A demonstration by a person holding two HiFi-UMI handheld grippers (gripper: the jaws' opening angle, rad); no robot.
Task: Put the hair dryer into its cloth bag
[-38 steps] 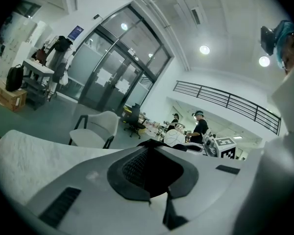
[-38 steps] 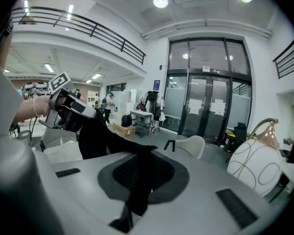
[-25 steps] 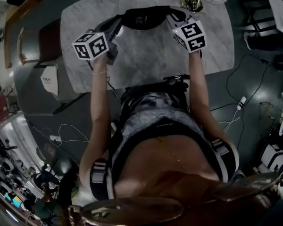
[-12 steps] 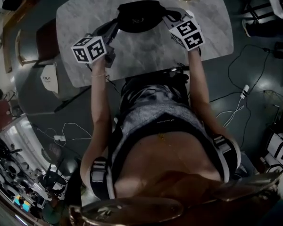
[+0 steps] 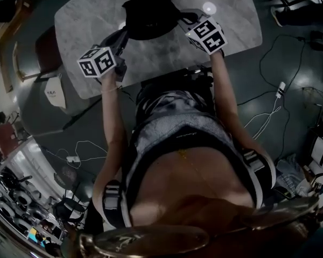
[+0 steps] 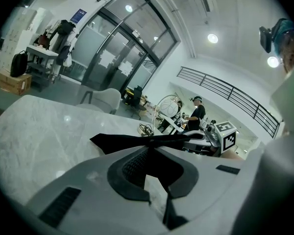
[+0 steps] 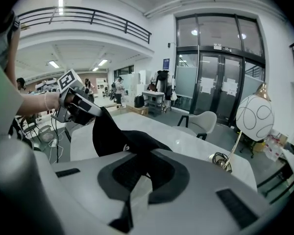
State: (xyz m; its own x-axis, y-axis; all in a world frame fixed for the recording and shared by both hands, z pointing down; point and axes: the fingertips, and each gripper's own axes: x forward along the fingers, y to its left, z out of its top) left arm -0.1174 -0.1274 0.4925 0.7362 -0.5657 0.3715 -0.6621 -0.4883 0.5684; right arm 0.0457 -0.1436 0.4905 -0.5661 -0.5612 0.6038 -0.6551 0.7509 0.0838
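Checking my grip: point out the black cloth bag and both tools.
black cloth bag (image 5: 148, 15), head view, fabric middle.
left tool (image 6: 148, 145), left gripper view, between fingertips.
right tool (image 7: 143, 153), right gripper view, between fingertips.

Black cloth bag (image 5: 149, 16) over the far side of the counter (image 5: 86, 26), strung btw both grippers: left gripper (image 5: 125, 32) clamped on one edge, right gripper (image 5: 182, 21) on the other. Top edge pulled taut, body hangs as a dark, limp pouch w/ a small pale logo.
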